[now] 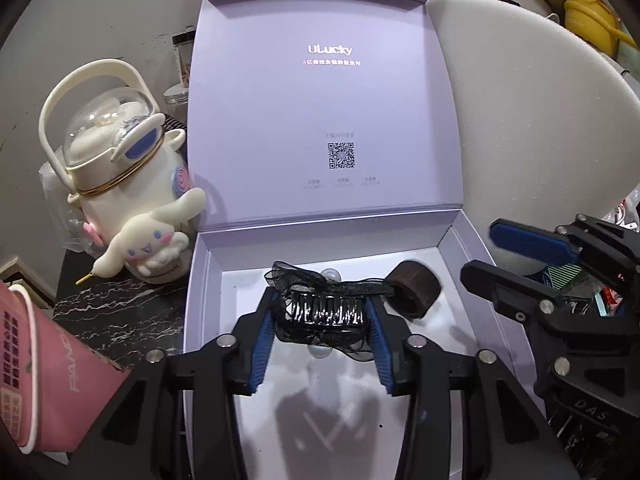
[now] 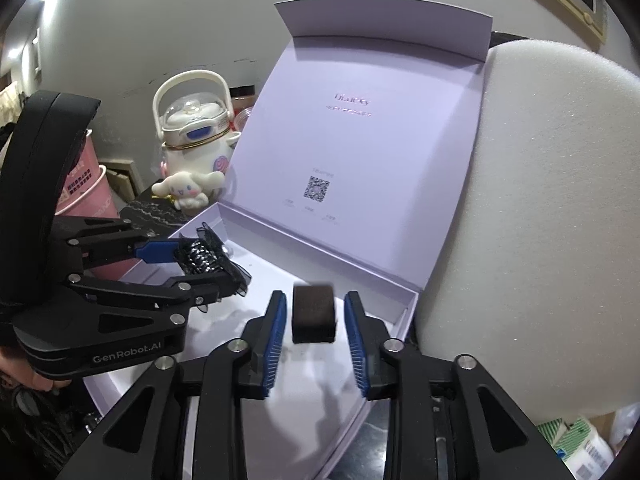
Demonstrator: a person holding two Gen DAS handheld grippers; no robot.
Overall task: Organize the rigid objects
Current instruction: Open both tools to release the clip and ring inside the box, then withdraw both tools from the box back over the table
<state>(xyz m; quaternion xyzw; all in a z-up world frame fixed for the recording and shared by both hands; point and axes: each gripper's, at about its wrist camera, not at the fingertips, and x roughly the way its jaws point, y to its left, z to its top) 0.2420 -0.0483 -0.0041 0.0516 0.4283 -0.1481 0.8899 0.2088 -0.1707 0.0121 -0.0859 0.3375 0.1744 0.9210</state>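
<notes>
Marbled tabletop [image 1: 120,320] carrying open lilac box [image 1: 320,120] (lid upright). Left gripper [image 1: 322,316] clamps black hair clip [image 1: 324,312] above box floor. Right gripper [image 2: 315,316], jaws parted, straddles dark wooden ring [image 2: 313,314] without contact, near the right wall; white foam [image 2: 540,220] beyond.

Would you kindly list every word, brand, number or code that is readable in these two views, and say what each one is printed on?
"ULucky": inside the purple box lid, in silver.
"GenRobot.AI": on the left gripper body, seen from the right wrist.
"DAS": on the right gripper body, seen from the left wrist.
"PAND": partly cut off, on the pink cup.
QR code: on the lid, no text.
Unreadable: the small lines under the logo and around the code, and the cup's label.
</notes>
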